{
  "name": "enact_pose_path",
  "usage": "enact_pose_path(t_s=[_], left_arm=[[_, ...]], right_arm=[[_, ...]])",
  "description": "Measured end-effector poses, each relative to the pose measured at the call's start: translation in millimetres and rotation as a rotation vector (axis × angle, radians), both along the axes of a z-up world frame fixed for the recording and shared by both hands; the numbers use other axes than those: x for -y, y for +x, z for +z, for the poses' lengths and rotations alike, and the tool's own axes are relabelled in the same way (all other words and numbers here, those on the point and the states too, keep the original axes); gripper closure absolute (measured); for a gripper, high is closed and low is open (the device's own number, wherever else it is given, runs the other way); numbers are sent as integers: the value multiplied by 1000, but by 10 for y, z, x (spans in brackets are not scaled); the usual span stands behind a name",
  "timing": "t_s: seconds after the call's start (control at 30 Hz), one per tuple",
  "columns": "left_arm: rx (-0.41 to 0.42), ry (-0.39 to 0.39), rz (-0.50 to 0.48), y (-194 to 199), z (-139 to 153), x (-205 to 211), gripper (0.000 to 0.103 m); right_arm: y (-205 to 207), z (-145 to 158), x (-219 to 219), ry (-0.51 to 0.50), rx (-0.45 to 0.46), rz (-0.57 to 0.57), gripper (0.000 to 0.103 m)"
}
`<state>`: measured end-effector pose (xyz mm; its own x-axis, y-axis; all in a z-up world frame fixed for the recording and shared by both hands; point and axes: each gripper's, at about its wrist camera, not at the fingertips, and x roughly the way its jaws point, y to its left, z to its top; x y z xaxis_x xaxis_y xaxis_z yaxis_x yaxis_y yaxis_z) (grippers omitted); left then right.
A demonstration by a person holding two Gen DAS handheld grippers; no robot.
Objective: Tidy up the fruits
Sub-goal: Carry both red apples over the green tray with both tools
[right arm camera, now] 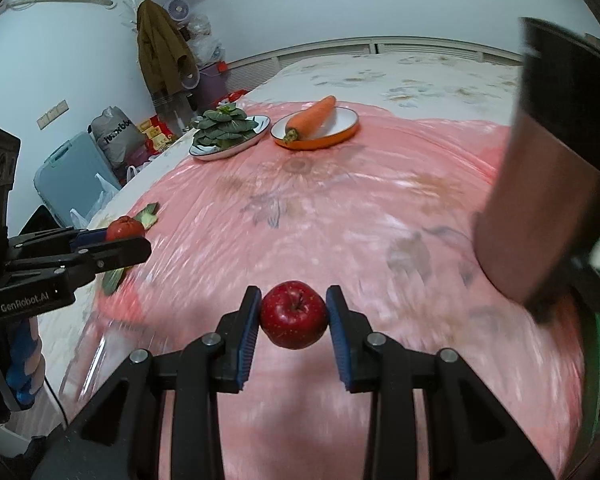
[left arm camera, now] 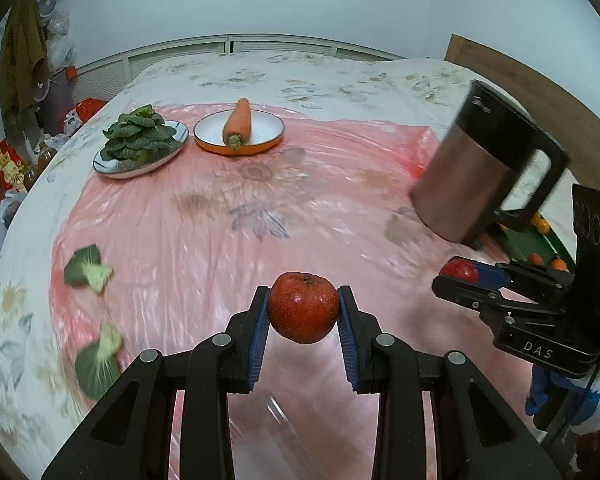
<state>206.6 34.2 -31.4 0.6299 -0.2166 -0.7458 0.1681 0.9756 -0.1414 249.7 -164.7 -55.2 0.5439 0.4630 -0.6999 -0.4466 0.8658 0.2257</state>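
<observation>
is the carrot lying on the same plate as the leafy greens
No, the carrot lies alone in the orange-rimmed dish, beside the greens' plate.

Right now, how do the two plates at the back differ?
The orange plate has an orange outside and a white inside; the white plate has a thin dark rim. The orange plate holds one carrot; the white plate holds piled greens. The orange plate looks deeper. Both sit side by side on the pink sheet.

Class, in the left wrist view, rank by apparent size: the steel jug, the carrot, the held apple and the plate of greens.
1. steel jug
2. plate of greens
3. held apple, though its nearness to the camera inflates it
4. carrot, though farther away, so unsure
</observation>
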Motion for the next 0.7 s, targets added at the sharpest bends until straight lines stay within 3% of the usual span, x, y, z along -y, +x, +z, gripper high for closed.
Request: enact_pose_path(t_s=[0.37, 0.7], left_arm=[[4, -27, -79, -549, 81, 493, 75], [-15, -23, -161, -687, 77, 1092, 75]], right_arm=[[-673, 105, 550, -21, -1, -117, 72], [-926, 93, 1234, -17, 5, -241, 72]])
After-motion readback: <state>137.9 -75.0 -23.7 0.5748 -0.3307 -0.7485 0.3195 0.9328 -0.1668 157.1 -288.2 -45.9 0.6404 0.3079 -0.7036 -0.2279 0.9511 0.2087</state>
